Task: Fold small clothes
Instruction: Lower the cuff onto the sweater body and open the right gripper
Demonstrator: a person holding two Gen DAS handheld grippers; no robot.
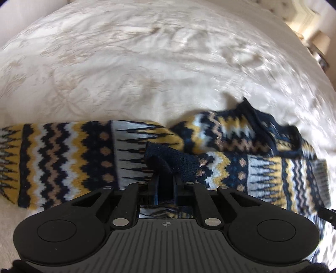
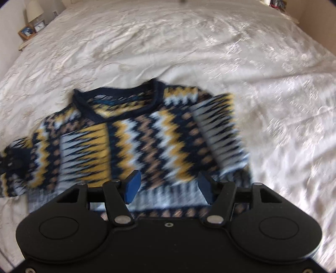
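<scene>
A: Where's the garment?

B: Small knitted sweater, navy, mustard, white and tan zigzag bands, navy ribbed collar. Lies flat on the bed's cream embossed bedspread, collar away from the right camera, hem nearest it.

A: Left claw?

B: Pressed together, pinching the sweater's navy ribbed cuff. The cuff fabric is bunched between the fingers and lies over the patterned knit. The sleeve runs off to the right of that view.

A: Right claw?

B: Spread. Blue pads well apart, nothing between them. It hangs over the lower part of the sweater, near the hem; can't tell if the tips touch the knit. View's blurred.

A: Anything else?

B: Far left corner in the right view: white lamp, small framed picture, on a bedside surface. Too small for more.
</scene>
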